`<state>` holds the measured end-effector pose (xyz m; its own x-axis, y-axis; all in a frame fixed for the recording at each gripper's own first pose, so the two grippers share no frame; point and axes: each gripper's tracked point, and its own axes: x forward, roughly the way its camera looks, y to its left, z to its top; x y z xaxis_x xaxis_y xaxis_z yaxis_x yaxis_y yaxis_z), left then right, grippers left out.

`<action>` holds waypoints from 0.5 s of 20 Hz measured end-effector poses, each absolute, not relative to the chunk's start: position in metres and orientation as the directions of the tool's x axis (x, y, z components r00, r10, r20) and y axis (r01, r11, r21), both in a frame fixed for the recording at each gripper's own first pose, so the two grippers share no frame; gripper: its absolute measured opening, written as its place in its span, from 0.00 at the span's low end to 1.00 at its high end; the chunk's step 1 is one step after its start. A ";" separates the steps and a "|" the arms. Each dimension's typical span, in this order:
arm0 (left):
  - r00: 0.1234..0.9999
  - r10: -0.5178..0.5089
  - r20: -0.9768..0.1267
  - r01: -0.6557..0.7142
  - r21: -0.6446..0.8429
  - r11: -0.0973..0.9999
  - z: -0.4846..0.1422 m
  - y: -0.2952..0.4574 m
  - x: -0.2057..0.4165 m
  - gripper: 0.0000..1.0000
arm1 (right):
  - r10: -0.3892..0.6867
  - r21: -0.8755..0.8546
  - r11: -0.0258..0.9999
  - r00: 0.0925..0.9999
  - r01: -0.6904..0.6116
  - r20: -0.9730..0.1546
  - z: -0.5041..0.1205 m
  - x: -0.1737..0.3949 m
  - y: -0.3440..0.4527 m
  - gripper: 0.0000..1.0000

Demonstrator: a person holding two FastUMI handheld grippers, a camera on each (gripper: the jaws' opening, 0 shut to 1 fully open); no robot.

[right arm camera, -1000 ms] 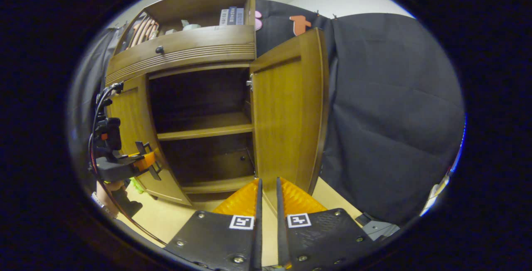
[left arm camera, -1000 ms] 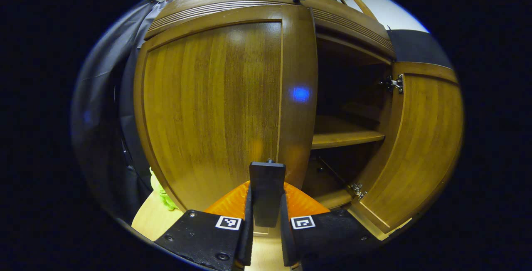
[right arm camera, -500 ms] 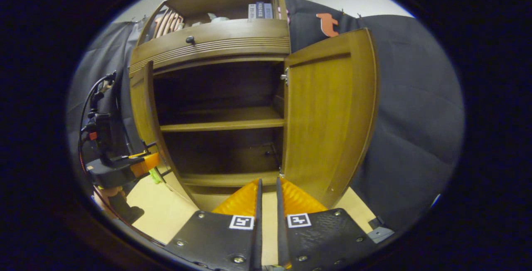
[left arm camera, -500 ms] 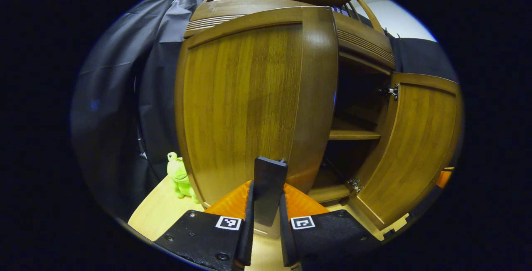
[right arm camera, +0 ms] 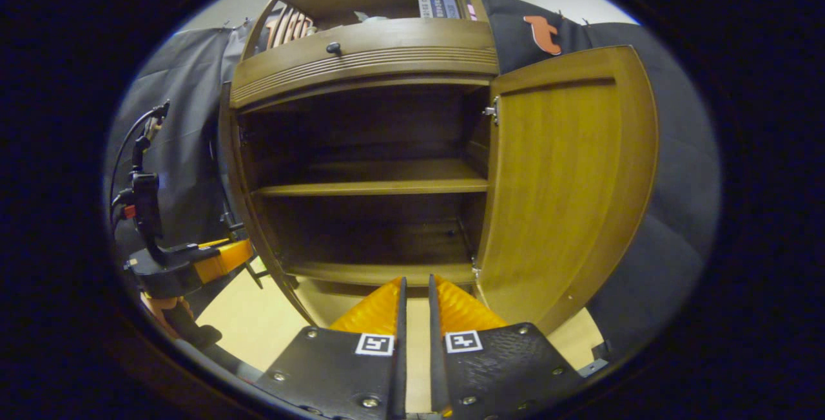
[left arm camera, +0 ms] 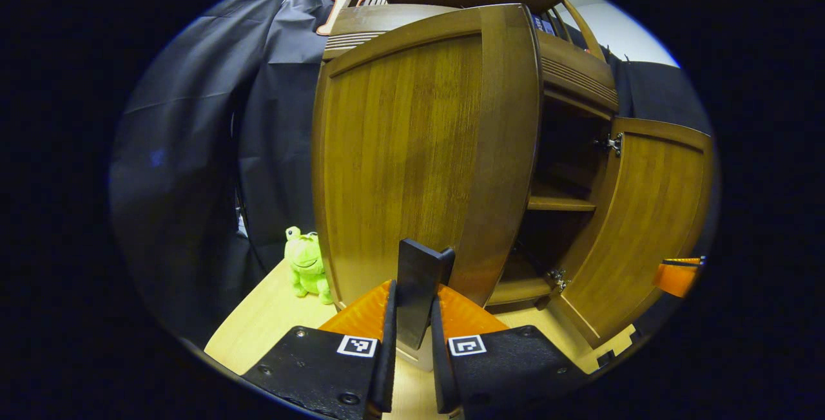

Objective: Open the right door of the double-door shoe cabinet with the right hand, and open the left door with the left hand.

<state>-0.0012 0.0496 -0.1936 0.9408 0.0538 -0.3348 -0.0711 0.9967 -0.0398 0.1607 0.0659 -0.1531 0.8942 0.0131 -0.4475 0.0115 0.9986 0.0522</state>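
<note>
In the left gripper view the left gripper [left arm camera: 412, 349] sits at 6 o'clock with both fingers pressed on a dark handle [left arm camera: 419, 294] that stands up between them; the handle is on the left door [left arm camera: 419, 156], which fills the centre and is swung well out from the cabinet [left arm camera: 567, 72]; at 3 o'clock the right door [left arm camera: 644, 220] stands wide open, with a shelf [left arm camera: 557, 203] in the dark opening between the doors; a green plush frog [left arm camera: 305, 264] sits on the pale floor [left arm camera: 258, 323] at 8 o'clock, just beside the left door's hinge side.

In the right gripper view the right gripper [right arm camera: 414, 349] at 6 o'clock has its fingers nearly together with a thin gap, holding nothing; the cabinet's two shelves lie open at centre, the right door [right arm camera: 567, 181] at 3 o'clock, the left door edge-on at 9 o'clock with the left gripper [right arm camera: 193, 265] beside it; a knobbed drawer [right arm camera: 361, 59] is at 12 o'clock.
</note>
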 end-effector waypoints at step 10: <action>0.930 0.143 -0.338 -0.154 -0.006 0.988 -0.194 0.100 -0.038 0.17 | 0.130 0.088 0.991 0.876 -0.100 -0.465 -0.159 0.168 0.114 0.15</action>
